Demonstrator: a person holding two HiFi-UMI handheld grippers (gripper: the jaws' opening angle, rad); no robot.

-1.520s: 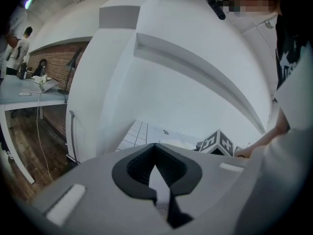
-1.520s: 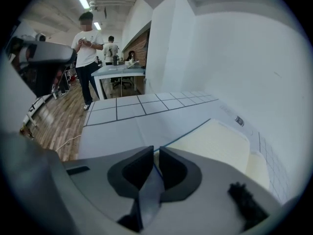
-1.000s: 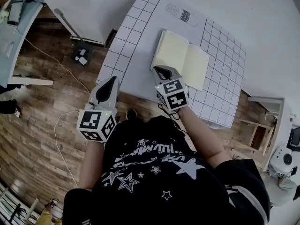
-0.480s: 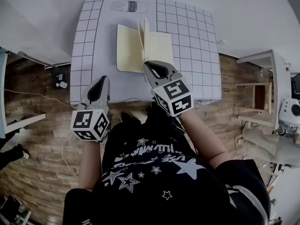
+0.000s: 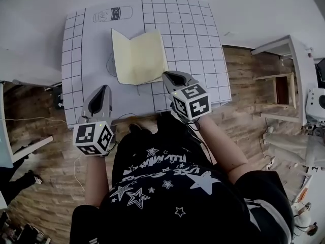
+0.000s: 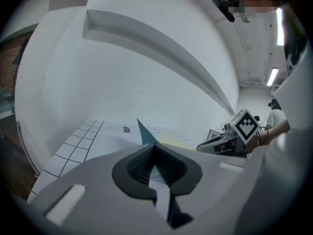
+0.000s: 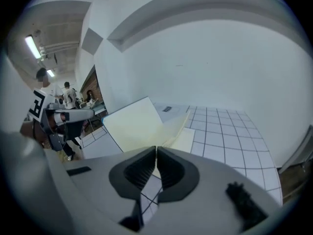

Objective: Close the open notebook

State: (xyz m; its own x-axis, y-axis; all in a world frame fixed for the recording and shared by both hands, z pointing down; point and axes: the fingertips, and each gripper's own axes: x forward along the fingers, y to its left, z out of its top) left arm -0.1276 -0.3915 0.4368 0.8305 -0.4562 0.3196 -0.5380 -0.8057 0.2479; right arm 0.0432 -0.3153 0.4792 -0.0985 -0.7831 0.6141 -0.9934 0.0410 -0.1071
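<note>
Quick rundown, left side first. The left gripper (image 5: pixel 104 88) hung over the near left edge of the gridded white mat (image 5: pixel 193 29), well apart from the notebook (image 5: pixel 138 57). Its jaws were pinched together with nothing in them, as its own view showed (image 6: pixel 155 148). Its marker cube (image 5: pixel 93 138) sat back toward the person's black star-print shirt (image 5: pixel 167 187).

Up at the far left of the mat there was a printed bottle outline (image 5: pixel 109 15), just beyond the notebook's far edge.

The notebook lay in the middle of the mat, neither flat open nor fully shut. From the right gripper view a big cream sheet (image 7: pixel 134 126) stood tilted up with a few pages fanned beside it, and another page lay flat on the grid. From the left gripper view only a dark teal pointed corner of it (image 6: pixel 145 132) poked up behind the jaw tips.

The right gripper (image 5: pixel 166 75) was right at the notebook's near right corner, jaws squeezed shut and empty (image 7: pixel 156 151). Couldn't tell whether the tip was actually touching the paper. Its marker cube (image 5: pixel 192 101) faced up.

Off to the right was the wooden floor (image 5: pixel 244 100).
</note>
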